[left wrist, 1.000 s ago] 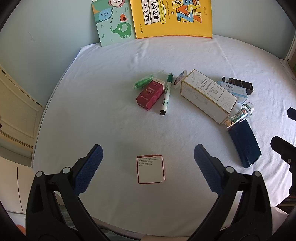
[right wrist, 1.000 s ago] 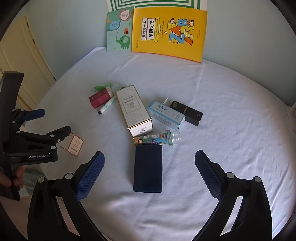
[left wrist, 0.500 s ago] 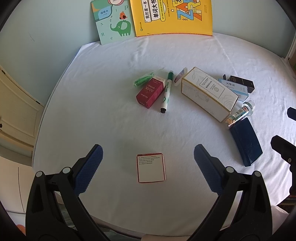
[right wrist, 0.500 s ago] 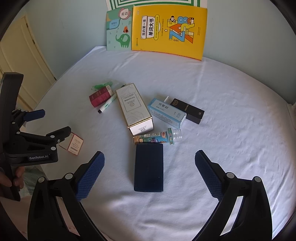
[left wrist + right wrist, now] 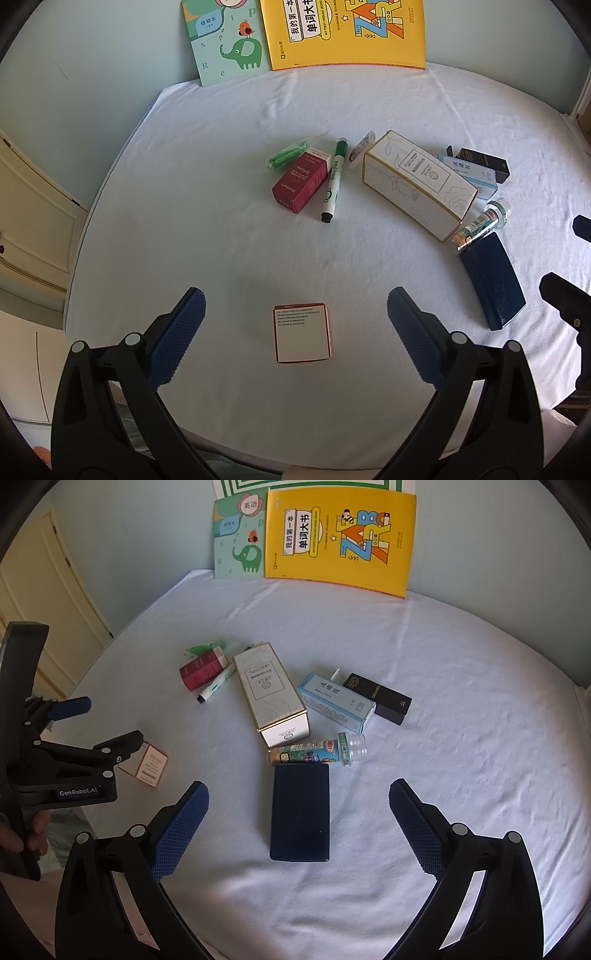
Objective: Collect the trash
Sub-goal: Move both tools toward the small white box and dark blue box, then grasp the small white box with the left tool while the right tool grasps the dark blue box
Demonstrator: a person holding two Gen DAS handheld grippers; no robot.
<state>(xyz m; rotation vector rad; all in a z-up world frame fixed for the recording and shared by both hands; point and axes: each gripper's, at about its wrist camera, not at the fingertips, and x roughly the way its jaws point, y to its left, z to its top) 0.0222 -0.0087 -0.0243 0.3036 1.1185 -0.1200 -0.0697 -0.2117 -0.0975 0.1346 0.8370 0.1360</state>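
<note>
White sheet over the table (image 5: pixel 192 229), pale wall behind with a yellow book (image 5: pixel 340 539) propped against it. Left claw (image 5: pixel 295 319) spread wide, empty, the small white box (image 5: pixel 302 333) lying flat right between its fingers' line. Right claw (image 5: pixel 298 799) also wide apart, nothing gripped, the dark blue case (image 5: pixel 300 810) lying between its tips. Just past the case, a clear tube (image 5: pixel 317 751) touches it; beyond, the long white box (image 5: pixel 271 694), then the red box (image 5: pixel 301 178) beside a green marker (image 5: pixel 334 181).

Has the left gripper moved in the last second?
Yes. The left gripper has crept forward: in its view the small white box sits slightly lower, and the yellow book higher.
</note>
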